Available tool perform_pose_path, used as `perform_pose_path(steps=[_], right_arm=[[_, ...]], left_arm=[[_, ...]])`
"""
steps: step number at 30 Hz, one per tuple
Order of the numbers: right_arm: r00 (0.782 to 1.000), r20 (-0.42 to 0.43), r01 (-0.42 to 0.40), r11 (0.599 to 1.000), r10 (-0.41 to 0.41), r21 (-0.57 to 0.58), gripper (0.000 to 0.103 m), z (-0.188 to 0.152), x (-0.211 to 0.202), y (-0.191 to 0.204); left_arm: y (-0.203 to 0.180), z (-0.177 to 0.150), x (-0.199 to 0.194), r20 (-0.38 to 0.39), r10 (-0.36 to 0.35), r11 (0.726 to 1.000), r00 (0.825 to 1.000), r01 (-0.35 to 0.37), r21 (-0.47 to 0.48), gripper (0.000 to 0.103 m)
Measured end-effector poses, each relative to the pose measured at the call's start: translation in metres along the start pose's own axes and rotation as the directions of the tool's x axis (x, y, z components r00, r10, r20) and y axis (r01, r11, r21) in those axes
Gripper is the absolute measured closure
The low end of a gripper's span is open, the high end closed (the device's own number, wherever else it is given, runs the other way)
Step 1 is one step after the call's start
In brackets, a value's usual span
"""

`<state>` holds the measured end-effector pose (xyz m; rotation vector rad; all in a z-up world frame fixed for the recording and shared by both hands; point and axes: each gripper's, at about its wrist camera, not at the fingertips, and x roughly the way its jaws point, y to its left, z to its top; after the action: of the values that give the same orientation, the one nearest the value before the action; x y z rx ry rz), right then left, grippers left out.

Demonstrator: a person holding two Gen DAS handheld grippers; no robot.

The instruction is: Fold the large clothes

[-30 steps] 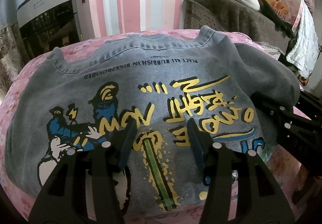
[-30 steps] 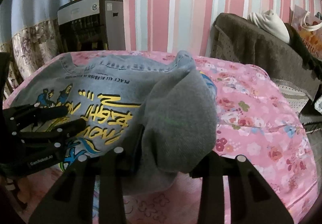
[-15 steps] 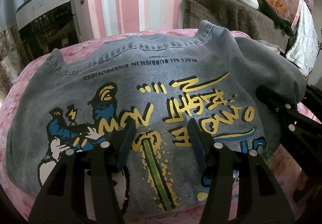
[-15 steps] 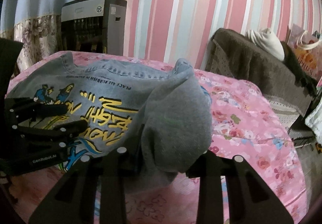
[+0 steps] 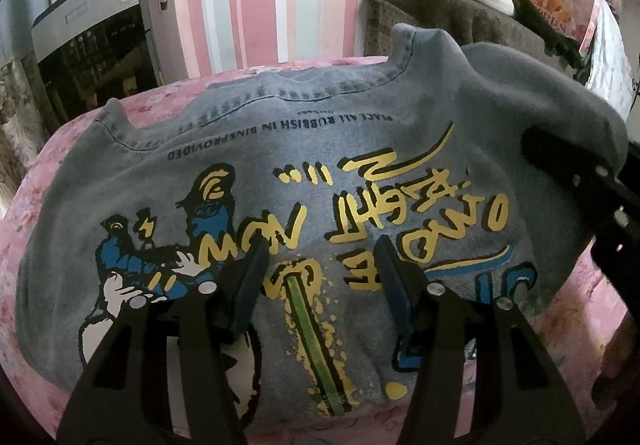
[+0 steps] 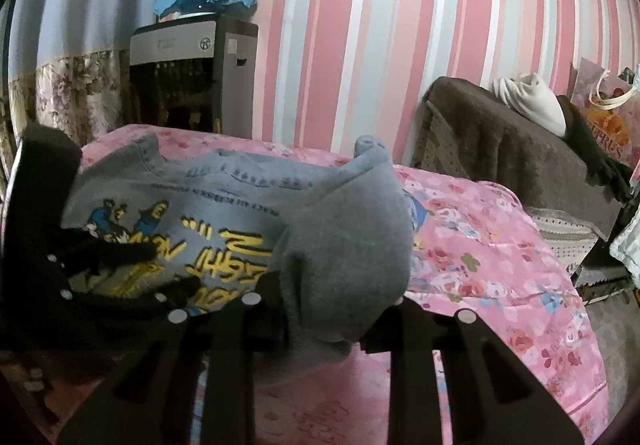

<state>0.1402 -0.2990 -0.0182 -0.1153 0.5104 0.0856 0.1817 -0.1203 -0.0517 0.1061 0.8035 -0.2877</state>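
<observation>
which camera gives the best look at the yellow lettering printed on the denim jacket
The left wrist view. It looks straight down on the denim jacket, so the yellow lettering spreads unobstructed across the frame, above the left claw. In the right wrist view the lettering is foreshortened and partly hidden behind the gray sleeve and the other claw.

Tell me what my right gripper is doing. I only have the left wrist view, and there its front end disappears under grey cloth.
Observer: The grey sleeve is bunched between the right gripper fingers and hides their tips.
Operator: Is it clamped?
Observer: Can't tell. The fingers stand wide apart around the bundle.
Operator: What's to the right of it?
Observer: A wide stretch of pink floral cover, past the edge of the denim jacket.
</observation>
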Motion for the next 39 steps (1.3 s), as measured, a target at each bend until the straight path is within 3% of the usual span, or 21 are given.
perform_pose_path(steps=[6,9,11,16,21,29,31,35,37,39], right_arm=[[1.0,0.026,-0.009,1.0,0.01,-0.023,0.08,0.018,-0.005,0.019],[0.999,0.043,-0.013,0.998,0.016,-0.06,0.081,0.032,-0.009,0.035],[0.998,0.053,-0.024,0.997,0.028,-0.079,0.081,0.039,-0.011,0.046],[0.995,0.077,-0.058,0.991,0.068,-0.124,0.081,0.054,-0.014,0.085],[0.988,0.08,-0.112,0.972,0.131,-0.205,0.082,0.07,-0.01,0.137],[0.974,0.088,-0.172,0.93,0.211,-0.324,0.083,0.084,-0.016,0.214],[0.975,0.06,-0.174,0.908,0.212,-0.382,0.083,0.078,-0.013,0.236],[0.979,-0.097,-0.202,0.852,0.178,-0.484,0.083,0.035,0.017,0.271],[0.971,-0.161,-0.23,0.854,0.174,-0.467,0.082,0.013,0.033,0.273],[0.967,-0.174,-0.247,0.86,0.188,-0.446,0.082,0.007,0.035,0.271]], left_arm=[[0.021,0.007,-0.006,-0.034,-0.037,0.999,0.999,0.036,-0.027,0.048],[0.052,0.009,-0.022,-0.033,-0.079,0.995,0.996,0.077,-0.071,0.044],[0.078,0.011,-0.036,-0.013,-0.048,0.996,0.999,0.046,-0.074,0.033],[0.15,0.006,-0.07,0.052,0.044,0.995,0.998,-0.04,-0.088,0.025],[0.203,-0.005,-0.082,0.051,0.109,0.989,0.993,-0.103,-0.106,0.025],[0.257,-0.025,-0.107,0.073,0.13,0.981,0.989,-0.117,-0.156,0.025],[0.266,-0.029,-0.114,0.083,0.135,0.98,0.987,-0.121,-0.16,0.024],[0.276,-0.04,-0.115,0.071,0.153,0.977,0.986,-0.14,-0.16,0.021],[0.28,-0.044,-0.111,0.058,0.145,0.976,0.988,-0.133,-0.174,0.021],[0.284,-0.048,-0.108,0.046,0.13,0.975,0.99,-0.119,-0.188,0.021]])
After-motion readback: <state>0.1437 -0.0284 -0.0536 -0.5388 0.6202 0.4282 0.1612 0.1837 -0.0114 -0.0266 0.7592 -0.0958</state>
